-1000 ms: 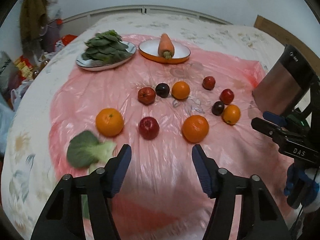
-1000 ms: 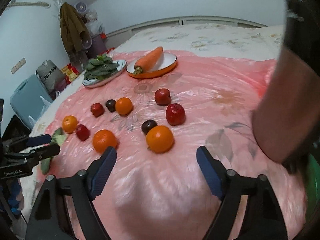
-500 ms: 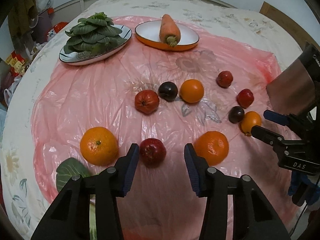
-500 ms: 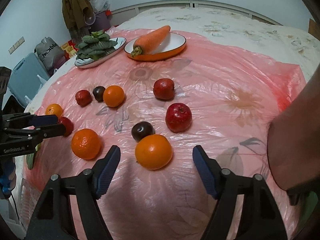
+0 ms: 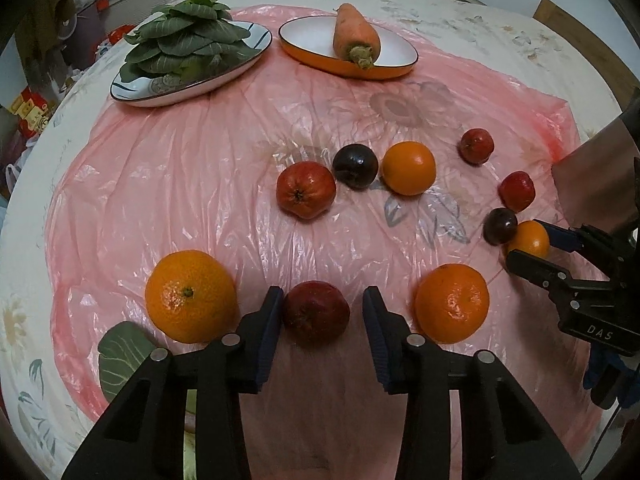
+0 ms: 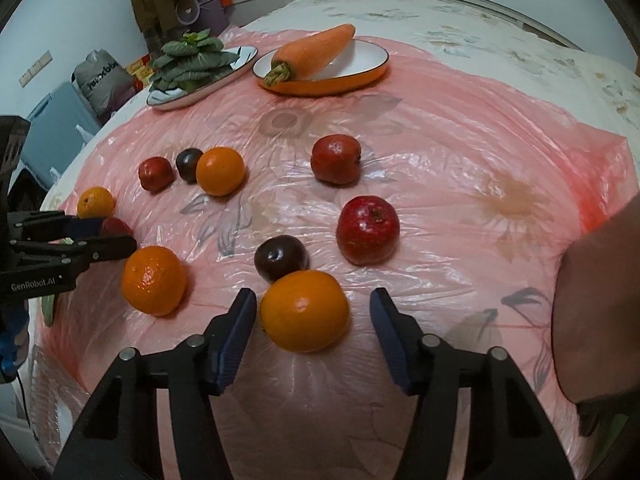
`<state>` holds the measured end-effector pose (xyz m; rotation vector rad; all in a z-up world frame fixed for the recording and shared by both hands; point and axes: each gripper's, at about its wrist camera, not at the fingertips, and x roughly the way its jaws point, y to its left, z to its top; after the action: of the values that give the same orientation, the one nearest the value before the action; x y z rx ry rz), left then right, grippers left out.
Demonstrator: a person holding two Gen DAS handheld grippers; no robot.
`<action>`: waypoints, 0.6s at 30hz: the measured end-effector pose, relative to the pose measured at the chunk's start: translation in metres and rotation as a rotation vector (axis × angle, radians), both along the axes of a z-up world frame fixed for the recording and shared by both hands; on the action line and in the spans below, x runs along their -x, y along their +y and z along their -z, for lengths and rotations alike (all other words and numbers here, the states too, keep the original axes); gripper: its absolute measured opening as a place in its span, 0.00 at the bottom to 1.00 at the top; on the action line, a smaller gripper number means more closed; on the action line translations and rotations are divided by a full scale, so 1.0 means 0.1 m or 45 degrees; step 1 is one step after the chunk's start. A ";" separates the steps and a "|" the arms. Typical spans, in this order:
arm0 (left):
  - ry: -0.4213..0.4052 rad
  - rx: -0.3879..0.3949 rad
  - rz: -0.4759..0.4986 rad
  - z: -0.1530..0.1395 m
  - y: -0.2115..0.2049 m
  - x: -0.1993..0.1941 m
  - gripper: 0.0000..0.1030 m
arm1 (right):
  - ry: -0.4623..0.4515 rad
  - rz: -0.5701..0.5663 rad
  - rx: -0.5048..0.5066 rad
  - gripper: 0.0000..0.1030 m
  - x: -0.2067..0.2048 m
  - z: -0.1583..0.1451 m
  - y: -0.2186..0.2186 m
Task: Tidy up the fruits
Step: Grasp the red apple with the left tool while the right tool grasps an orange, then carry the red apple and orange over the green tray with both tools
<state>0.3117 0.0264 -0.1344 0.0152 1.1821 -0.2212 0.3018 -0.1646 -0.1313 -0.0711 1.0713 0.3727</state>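
Several fruits lie loose on a pink plastic sheet (image 5: 200,168). My left gripper (image 5: 322,316) is open, its jaws on either side of a dark red apple (image 5: 316,314); the left pad is close to or touching it. Large oranges lie to its left (image 5: 190,296) and right (image 5: 452,302). My right gripper (image 6: 312,322) is open around an orange (image 6: 304,310), with gaps on both sides. A dark plum (image 6: 280,258) and a red apple (image 6: 368,228) lie just beyond it. Further out lie an apple (image 5: 306,190), a plum (image 5: 355,166) and an orange (image 5: 409,168).
At the back stand a plate of leafy greens (image 5: 188,52) and an orange dish (image 5: 312,46) with a carrot (image 5: 356,36). A loose green leaf (image 5: 120,356) lies at the sheet's near left edge. A brown shape (image 6: 600,300) fills the right wrist view's right side.
Both grippers have moved forward and down. The left jaws have narrowed around the dark red apple. The right jaws now flank the near orange.
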 end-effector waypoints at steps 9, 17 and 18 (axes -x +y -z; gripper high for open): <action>-0.007 -0.007 -0.005 -0.02 0.05 0.01 0.28 | 0.026 -0.015 -0.041 0.50 -0.04 0.00 -0.05; -0.027 -0.027 -0.028 -0.07 0.07 0.11 0.28 | 0.011 0.024 -0.156 0.50 0.03 -0.11 -0.19; -0.028 -0.027 -0.027 -0.08 0.07 0.12 0.28 | 0.006 0.026 -0.162 0.50 0.04 -0.13 -0.19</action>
<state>0.2999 0.0333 -0.1267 0.0236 1.1619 -0.1891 0.2977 -0.1840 -0.1188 0.0542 1.0499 0.4223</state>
